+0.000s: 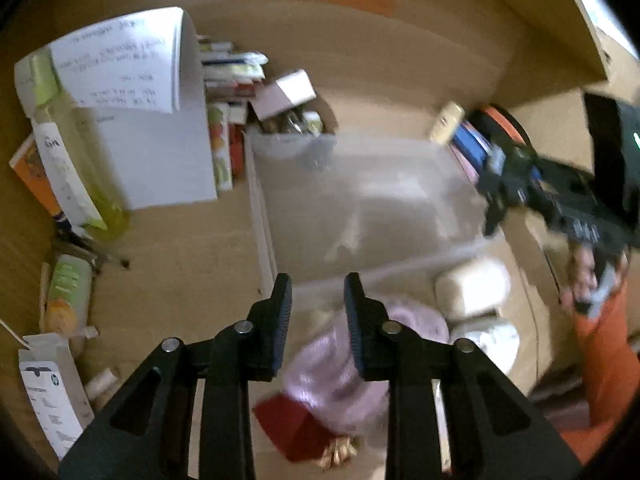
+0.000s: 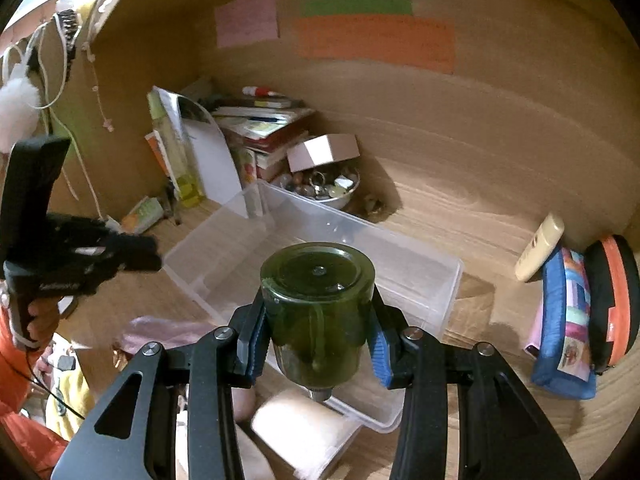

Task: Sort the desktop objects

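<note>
My right gripper (image 2: 318, 332) is shut on a dark green jar (image 2: 318, 304), held upside down above the near end of a clear plastic bin (image 2: 424, 276). The bin (image 1: 360, 200) is empty in the left wrist view. My left gripper (image 1: 318, 300) is open and empty, hovering above the bin's near rim and a pink knitted piece (image 1: 332, 372). The right gripper (image 1: 520, 184) shows at the right of the left wrist view. The left gripper (image 2: 132, 256) shows at the left of the right wrist view.
Books (image 2: 268, 128), a white paper holder (image 1: 152, 120), a yellow-green bottle (image 2: 180, 160) and a bowl of trinkets (image 2: 324, 188) stand behind the bin. Pencil cases (image 2: 568, 312) lean at the right. Cream yarn rolls (image 1: 472, 288) and a red box (image 1: 288, 424) lie near the front.
</note>
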